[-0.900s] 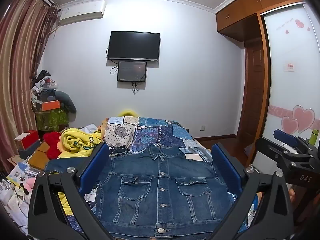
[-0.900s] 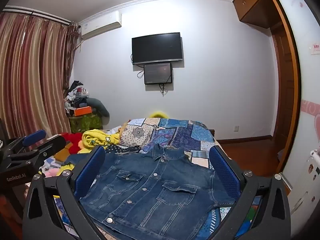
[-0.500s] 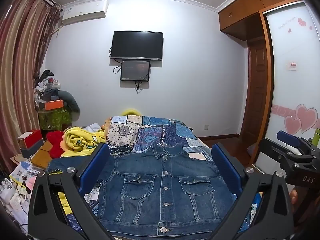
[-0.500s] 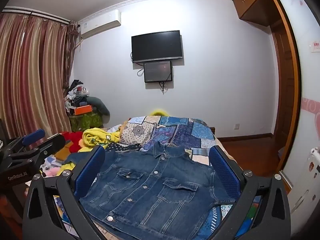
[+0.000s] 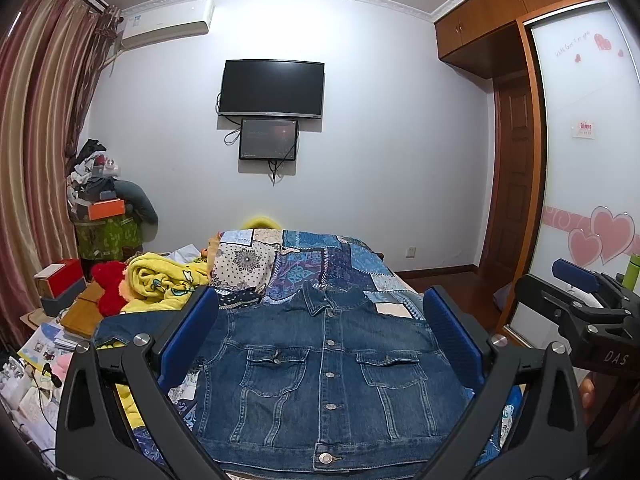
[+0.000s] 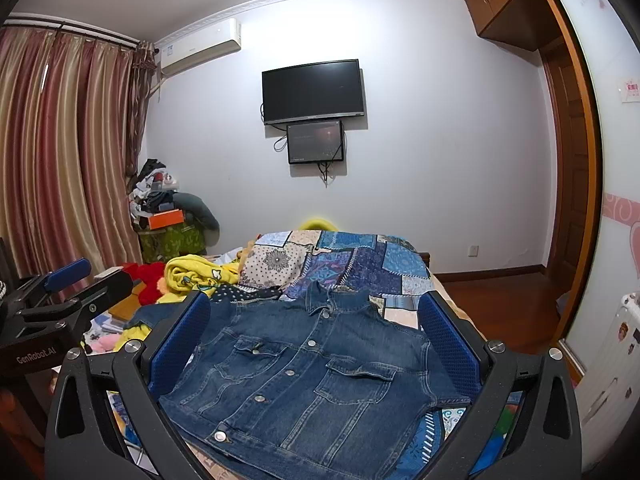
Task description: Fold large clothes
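A blue denim jacket [image 5: 328, 376] lies face up and buttoned on the bed, collar toward the far wall; it also shows in the right wrist view [image 6: 304, 376]. Its left sleeve [image 5: 120, 330] reaches out to the left; the right side looks tucked under. My left gripper [image 5: 320, 336] is open and empty, held above the jacket's near hem. My right gripper [image 6: 316, 340] is open and empty, above the jacket's near right part. Each gripper shows in the other's view, the right one [image 5: 580, 312] at the right edge and the left one [image 6: 60, 300] at the left edge.
A patchwork quilt [image 5: 312, 264] covers the bed beyond the jacket. A yellow blanket [image 5: 160, 280] and a red plush toy [image 5: 110, 284] lie at the bed's left. Boxes and papers [image 5: 52, 320] crowd the left side. A wardrobe [image 5: 584, 184] stands at the right.
Both grippers have tilted up slightly, so the jacket sits a little lower in both views. The jacket has not moved. Both stay open.
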Tool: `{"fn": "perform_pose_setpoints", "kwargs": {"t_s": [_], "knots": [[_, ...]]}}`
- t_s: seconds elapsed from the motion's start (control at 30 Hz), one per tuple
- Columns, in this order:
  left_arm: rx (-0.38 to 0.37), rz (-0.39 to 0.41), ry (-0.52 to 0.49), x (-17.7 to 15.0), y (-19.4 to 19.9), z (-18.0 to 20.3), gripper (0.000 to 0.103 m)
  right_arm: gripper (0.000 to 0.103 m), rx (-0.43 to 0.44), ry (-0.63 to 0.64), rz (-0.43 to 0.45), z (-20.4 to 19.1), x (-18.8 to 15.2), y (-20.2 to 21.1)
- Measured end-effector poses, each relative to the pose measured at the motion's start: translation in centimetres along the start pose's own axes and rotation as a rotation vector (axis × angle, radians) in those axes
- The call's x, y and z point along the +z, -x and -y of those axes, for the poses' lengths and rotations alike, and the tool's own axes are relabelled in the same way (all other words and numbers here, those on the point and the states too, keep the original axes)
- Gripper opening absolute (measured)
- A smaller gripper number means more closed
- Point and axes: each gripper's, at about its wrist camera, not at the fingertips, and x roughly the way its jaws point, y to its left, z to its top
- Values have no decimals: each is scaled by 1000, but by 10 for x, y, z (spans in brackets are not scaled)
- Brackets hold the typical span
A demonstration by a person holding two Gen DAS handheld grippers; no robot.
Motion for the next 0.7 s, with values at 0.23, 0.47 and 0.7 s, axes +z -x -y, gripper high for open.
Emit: {"fn": "perform_pose_setpoints", "kwargs": {"t_s": [0.23,0.47,0.7], "knots": [[-2,0,-8,-2,0,2,103,103,-1,-2,-1,0,0,-1],[-1,-2,-12,-3,0,3,103,103,-1,-4,-2,1,0,-1],[-1,-6,-11,-2,-1,3,103,103,-1,-5,-4,1,1,-1]]}}
